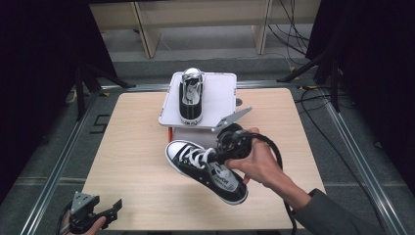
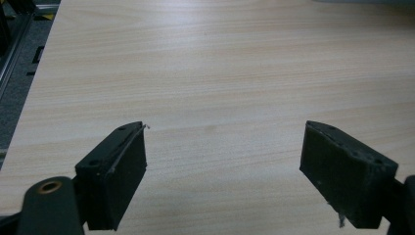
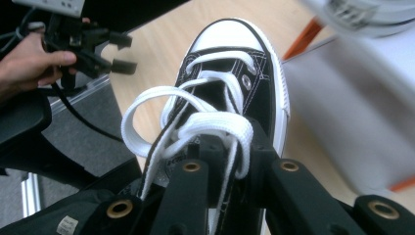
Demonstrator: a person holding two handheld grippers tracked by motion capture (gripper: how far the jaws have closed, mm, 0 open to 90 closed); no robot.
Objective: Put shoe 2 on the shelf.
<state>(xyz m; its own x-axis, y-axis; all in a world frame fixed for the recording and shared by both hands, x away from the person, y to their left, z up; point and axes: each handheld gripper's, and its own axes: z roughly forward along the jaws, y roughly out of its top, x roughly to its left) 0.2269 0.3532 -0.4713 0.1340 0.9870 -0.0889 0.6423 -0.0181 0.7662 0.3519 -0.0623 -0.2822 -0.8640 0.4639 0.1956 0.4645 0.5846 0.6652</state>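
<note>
A black high-top sneaker [image 1: 208, 169] with white laces and a white toe cap hangs tilted over the middle of the wooden table [image 1: 132, 147], toe toward the left. My right gripper [image 1: 219, 155] is shut on its tongue and upper laces; in the right gripper view the jaws pinch the sneaker [image 3: 235, 73] at the lacing, gripper [image 3: 230, 147]. A matching sneaker [image 1: 191, 95] stands on a white raised board [image 1: 220, 98] at the back. My left gripper [image 1: 113, 207] rests at the table's front left corner, open and holding nothing [image 2: 222, 161]; it also appears far off as the left gripper [image 3: 120, 54].
The white board stands on orange legs [image 1: 170, 132] at the table's far middle. Metal rails [image 1: 63, 152] run along both sides of the table, with dark curtains beyond. A cable [image 1: 279, 156] trails from the right gripper over the person's wrist.
</note>
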